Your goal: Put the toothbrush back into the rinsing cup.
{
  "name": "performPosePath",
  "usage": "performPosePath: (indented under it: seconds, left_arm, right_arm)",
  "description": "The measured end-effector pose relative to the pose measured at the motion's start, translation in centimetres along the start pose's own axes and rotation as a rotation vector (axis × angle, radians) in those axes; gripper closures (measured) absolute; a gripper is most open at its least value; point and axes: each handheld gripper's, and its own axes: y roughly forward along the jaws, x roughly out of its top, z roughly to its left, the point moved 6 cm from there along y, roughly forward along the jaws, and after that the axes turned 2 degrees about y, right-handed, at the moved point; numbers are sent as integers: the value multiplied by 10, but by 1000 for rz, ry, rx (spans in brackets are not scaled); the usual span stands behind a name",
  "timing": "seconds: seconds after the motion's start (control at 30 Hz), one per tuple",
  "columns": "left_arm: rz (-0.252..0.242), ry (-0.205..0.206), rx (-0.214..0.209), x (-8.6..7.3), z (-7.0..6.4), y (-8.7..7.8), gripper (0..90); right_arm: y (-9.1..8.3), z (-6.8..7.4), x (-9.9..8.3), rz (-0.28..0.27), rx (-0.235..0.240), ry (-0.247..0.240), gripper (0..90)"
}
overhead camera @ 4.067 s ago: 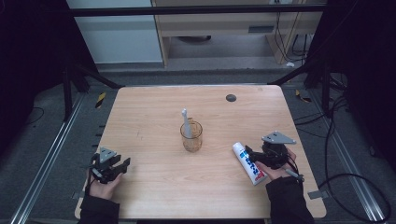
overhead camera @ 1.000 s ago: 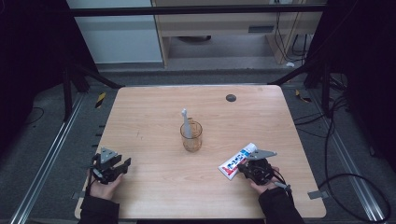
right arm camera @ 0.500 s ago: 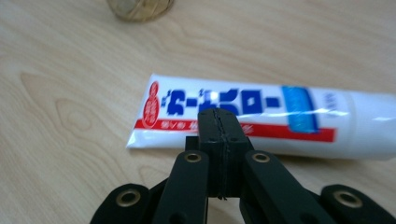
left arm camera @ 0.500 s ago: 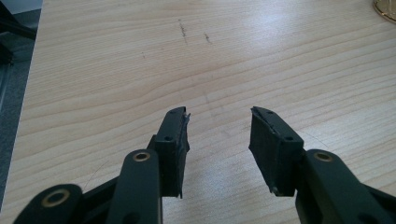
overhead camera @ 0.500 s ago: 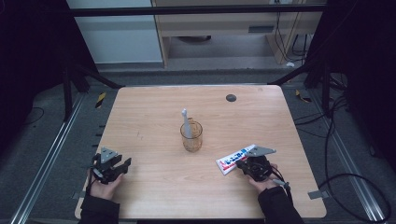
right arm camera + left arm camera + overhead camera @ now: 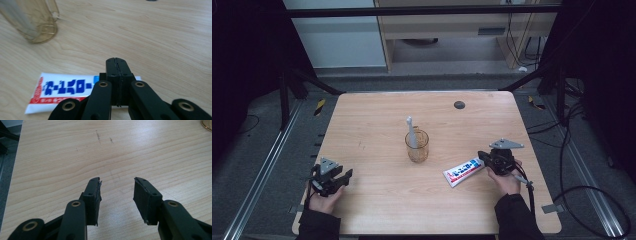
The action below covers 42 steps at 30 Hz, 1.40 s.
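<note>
Right gripper view, toothpaste tube (image 6: 67, 93) under pressed-together fingers (image 6: 111, 75), flat on table (image 6: 162, 37).

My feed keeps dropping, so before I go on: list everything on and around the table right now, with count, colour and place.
Light wooden table: one, centre of the high view.
Clear amber-tinted plastic cup: one, mid-table.
Pale grey toothbrush: one, standing in the cup, leaning.
White toothpaste tube with blue lettering and a red stripe: one, flat on the table to the right of the cup, its cap end at the right gripper.
Small dark round disc: one, far side of the table, right of centre.
Left gripper: one, black, fingers apart over bare wood, near left corner.
Right gripper: one, black, fingers together at the tube's end.
</note>
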Motion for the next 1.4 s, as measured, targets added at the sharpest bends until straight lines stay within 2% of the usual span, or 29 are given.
performPosePath:
  seconds: [0.2, 0.23, 0.47, 0.8, 1.03, 1.4]
  left_arm:
    - [2, 0, 0, 0, 0, 0, 560]
    - [1, 1, 0, 0, 0, 0, 560]
    - [0, 1, -1, 0, 0, 0, 561]
    - [-3, 1, -2, 0, 0, -1, 560]
    - [-5, 2, -5, 0, -1, -2, 560]
    - [-6, 0, -6, 0, 0, -3, 560]
  right_arm:
    - [16, -10, 3, 14, -20, 10, 900]
    - [21, -15, 1, 30, -30, 19, 900]
    - [22, -20, -3, 52, -44, 13, 900]
    - [11, -19, -9, 89, -53, -10, 900]
    - [-7, -22, -21, 119, -47, 1, 900]
    - [-18, -19, -26, 121, -30, -4, 900]
